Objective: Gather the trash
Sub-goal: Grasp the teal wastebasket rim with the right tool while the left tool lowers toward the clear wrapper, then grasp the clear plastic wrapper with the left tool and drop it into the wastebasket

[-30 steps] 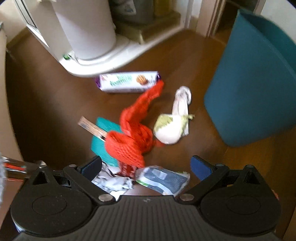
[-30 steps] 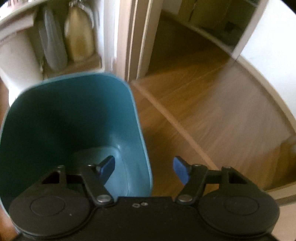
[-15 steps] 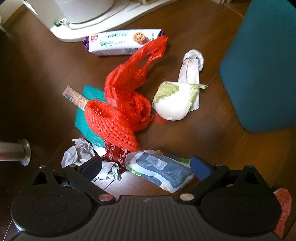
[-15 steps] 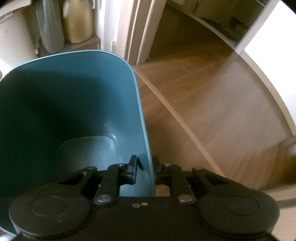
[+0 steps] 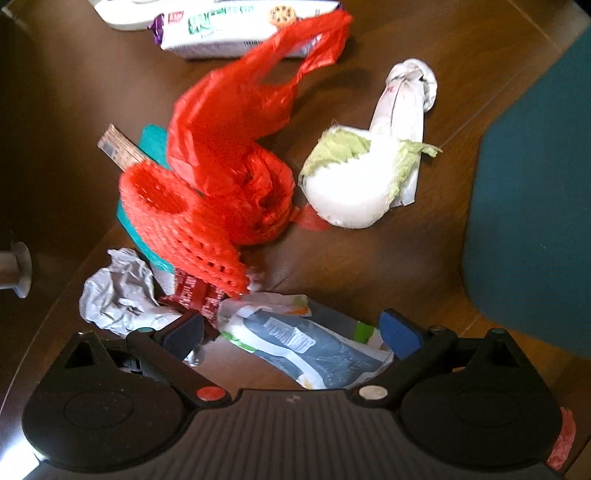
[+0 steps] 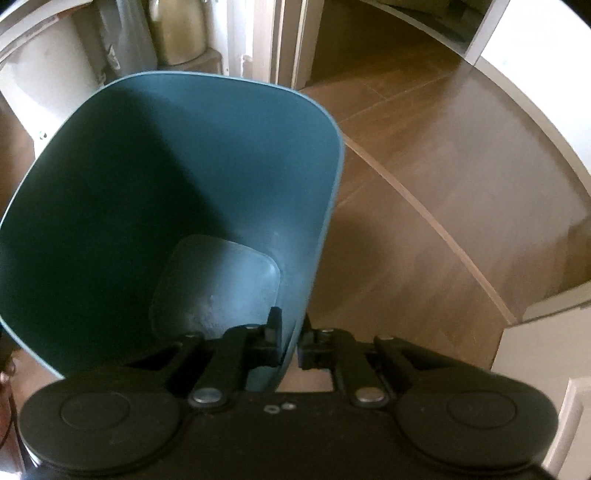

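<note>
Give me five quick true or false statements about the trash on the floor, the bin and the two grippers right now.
1. The right gripper is clamped on the wall of the teal bin. True.
2. The bin already holds the red plastic bag. False: the bin shows only its bare bottom; the red plastic bag lies on the floor.
3. The left gripper is open above the grey and white wrapper. True.
4. The cabbage piece sits between the left gripper's fingertips. False: it lies farther off, beside the red bag.
5. The cookie packet is in the bin. False: it lies on the floor.
</note>
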A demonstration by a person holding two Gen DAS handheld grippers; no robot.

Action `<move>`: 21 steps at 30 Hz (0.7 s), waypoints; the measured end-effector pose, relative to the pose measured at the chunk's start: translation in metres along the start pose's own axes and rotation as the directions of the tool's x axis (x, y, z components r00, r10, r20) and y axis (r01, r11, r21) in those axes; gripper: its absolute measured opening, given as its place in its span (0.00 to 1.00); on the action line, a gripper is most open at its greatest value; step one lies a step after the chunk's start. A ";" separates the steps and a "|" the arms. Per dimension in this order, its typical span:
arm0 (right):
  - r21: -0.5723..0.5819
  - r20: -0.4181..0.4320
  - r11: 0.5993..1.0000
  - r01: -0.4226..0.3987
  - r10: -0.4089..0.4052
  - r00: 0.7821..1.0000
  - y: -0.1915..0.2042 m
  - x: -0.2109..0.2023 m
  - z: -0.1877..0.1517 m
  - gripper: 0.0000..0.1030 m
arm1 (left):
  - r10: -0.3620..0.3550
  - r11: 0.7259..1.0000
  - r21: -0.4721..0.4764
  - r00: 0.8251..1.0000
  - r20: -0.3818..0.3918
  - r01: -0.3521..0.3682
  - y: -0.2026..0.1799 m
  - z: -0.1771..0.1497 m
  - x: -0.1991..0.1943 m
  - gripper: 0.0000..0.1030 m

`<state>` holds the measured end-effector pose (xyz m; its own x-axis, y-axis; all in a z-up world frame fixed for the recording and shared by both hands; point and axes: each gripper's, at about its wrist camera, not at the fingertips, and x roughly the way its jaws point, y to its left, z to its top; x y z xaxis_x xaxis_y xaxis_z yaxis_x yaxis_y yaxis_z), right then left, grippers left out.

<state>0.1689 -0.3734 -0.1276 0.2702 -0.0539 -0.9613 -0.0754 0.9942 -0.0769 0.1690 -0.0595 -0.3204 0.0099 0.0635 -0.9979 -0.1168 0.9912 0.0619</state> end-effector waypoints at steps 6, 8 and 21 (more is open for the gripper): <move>-0.008 -0.034 1.000 -0.006 0.006 0.999 0.000 0.004 0.014 0.07 | 0.004 1.000 -0.006 0.998 -0.057 -0.005 -0.003 -0.002 0.020 0.83; -0.027 -0.042 1.000 -0.012 0.011 0.999 0.001 0.006 0.021 0.08 | 0.007 1.000 -0.015 0.997 -0.075 -0.008 -0.002 -0.003 0.026 0.74; 0.024 -0.010 1.000 -0.001 0.001 1.000 0.004 0.021 0.011 0.06 | 0.002 1.000 0.027 0.998 -0.070 0.000 0.006 -0.016 0.022 0.22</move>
<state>0.1849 -0.3692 -0.1449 0.2601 -0.0541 -0.9641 -0.0521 0.9962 -0.0699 0.1528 -0.0535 -0.3424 -0.0597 0.0568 -0.9966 -0.0902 0.9940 0.0621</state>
